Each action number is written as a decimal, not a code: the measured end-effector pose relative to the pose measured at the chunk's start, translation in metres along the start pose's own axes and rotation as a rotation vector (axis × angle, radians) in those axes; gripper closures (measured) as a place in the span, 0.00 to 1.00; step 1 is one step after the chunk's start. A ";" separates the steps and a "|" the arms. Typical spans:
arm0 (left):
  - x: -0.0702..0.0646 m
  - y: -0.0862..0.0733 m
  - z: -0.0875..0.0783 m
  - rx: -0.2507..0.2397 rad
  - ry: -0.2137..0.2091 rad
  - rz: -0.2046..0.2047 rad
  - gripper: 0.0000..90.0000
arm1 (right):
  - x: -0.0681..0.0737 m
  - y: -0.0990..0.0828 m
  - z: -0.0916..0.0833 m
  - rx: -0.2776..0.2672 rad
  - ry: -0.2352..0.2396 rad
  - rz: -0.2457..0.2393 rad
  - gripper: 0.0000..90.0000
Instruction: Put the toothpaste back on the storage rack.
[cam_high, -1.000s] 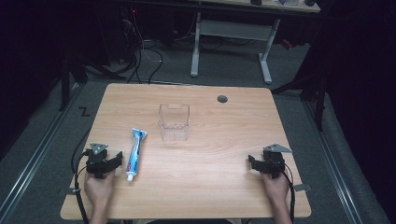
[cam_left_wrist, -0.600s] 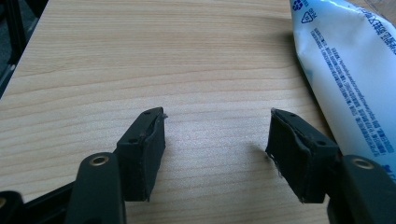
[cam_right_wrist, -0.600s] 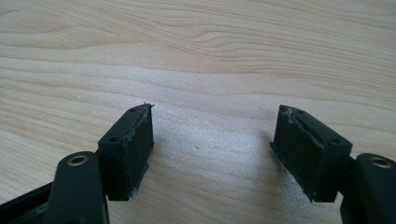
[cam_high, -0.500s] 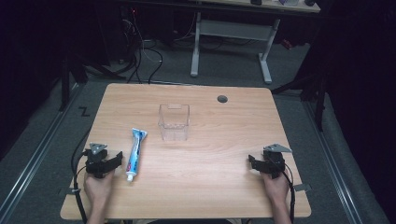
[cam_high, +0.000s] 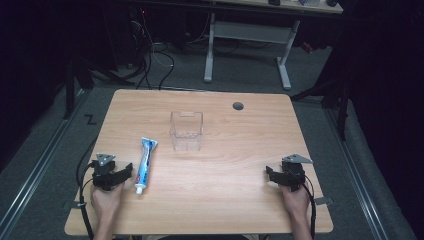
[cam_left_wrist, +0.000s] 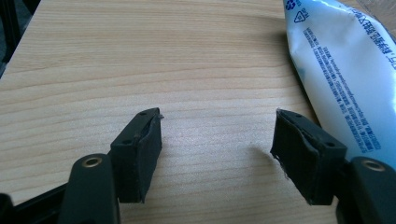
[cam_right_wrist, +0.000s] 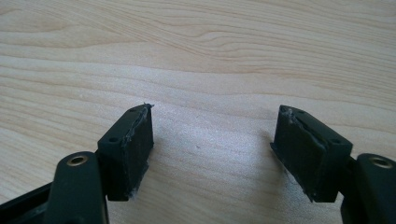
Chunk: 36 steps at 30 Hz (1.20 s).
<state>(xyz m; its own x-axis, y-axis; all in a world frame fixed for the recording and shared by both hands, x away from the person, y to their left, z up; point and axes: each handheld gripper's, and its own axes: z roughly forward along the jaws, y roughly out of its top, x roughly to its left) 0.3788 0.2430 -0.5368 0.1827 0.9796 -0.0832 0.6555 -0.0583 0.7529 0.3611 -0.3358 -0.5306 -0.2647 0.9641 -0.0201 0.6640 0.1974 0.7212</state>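
- Tongs, left: left gripper rests low on the pale wooden table at about 8 o'clock of the tabletop. Jaws spread wide with bare wood between them, seen plainly in the left gripper view.
- Tongs, right: right gripper sits at about 4 o'clock, also spread, nothing between the jaws, only wood grain ahead.
- Nearest object: blue-and-white plastic toothpaste tube lying flat just beside the left gripper, at its 2 o'clock; white cap end towards the person, crimped tail pointing to 12. In the left gripper view the tube's printed body lies just outside the right-hand jaw, not between the jaws.
- Further out: clear square plastic container, upright and apparently empty, near table centre, at 1 o'clock from the tube and apart from it.
- Step judged: start position, approach to the tube not yet made.
- Next move calls for: swinging the left gripper sideways so the jaws straddle the tube across its width, then closing; the flat, soft body may slip, so grip mid-body.
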 end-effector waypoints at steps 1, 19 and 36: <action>0.000 0.000 0.000 -0.003 -0.002 -0.005 0.37 | 0.000 0.000 0.000 0.001 0.000 0.002 0.32; -0.008 0.002 -0.023 -0.059 -0.046 0.026 0.46 | 0.000 0.000 0.000 0.000 0.001 -0.002 0.32; -0.029 0.014 -0.043 -0.062 -0.076 0.092 0.45 | 0.000 0.000 0.000 0.000 0.002 -0.003 0.32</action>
<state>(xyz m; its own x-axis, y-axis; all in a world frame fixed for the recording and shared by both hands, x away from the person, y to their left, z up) 0.3511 0.2225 -0.4957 0.2963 0.9532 -0.0599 0.5877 -0.1325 0.7981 0.3610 -0.3356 -0.5307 -0.2684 0.9631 -0.0207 0.6632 0.2003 0.7212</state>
